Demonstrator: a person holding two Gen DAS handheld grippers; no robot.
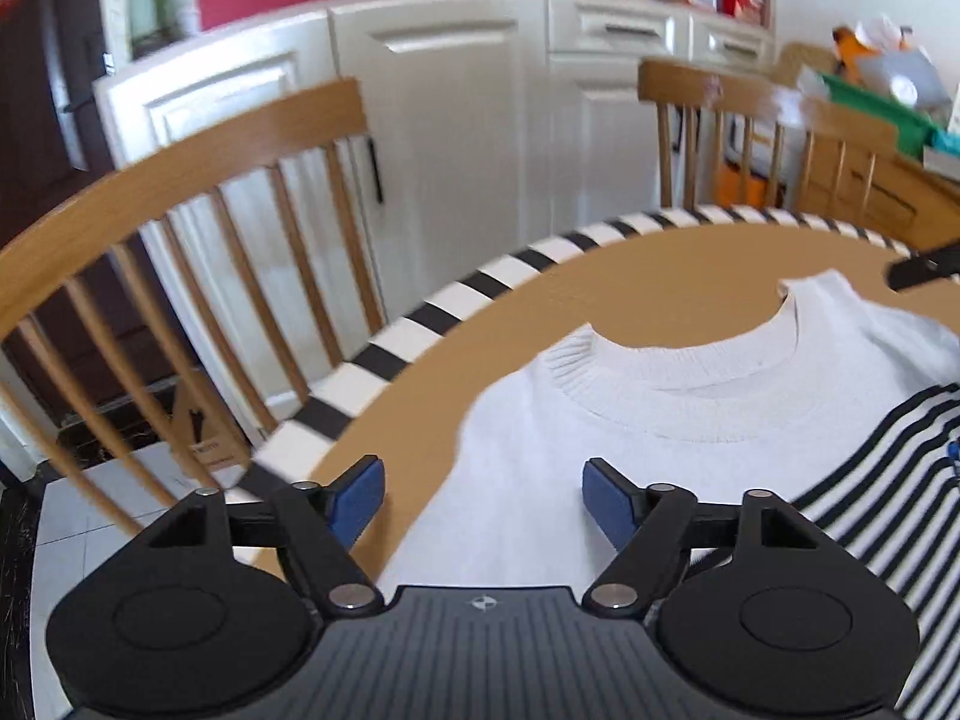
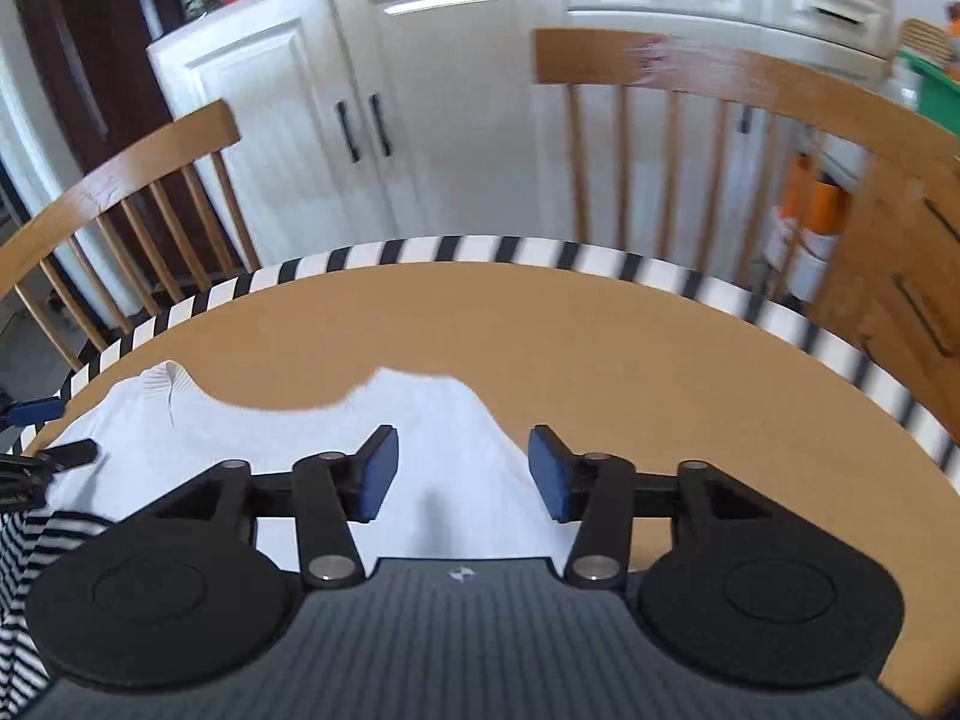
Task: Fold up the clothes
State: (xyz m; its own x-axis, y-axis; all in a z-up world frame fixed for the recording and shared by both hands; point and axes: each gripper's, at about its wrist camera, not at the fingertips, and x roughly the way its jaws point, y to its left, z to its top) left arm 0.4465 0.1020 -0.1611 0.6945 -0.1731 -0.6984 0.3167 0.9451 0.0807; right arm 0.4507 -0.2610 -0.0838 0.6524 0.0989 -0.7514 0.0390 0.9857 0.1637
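On the table (image 1: 660, 276), white sweater (image 1: 600, 420) lies beneath both open tools.

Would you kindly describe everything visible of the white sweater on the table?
The white sweater is a fine knit with a ribbed round collar. It lies flat on the brown table, collar toward the striped far edge. A black-and-white striped garment overlaps its side. The left gripper and right gripper hang open above it, pads apart; neither grips the cloth.

home kitchen — white cabinets (image 2: 384, 120), chairs (image 1: 198, 192)
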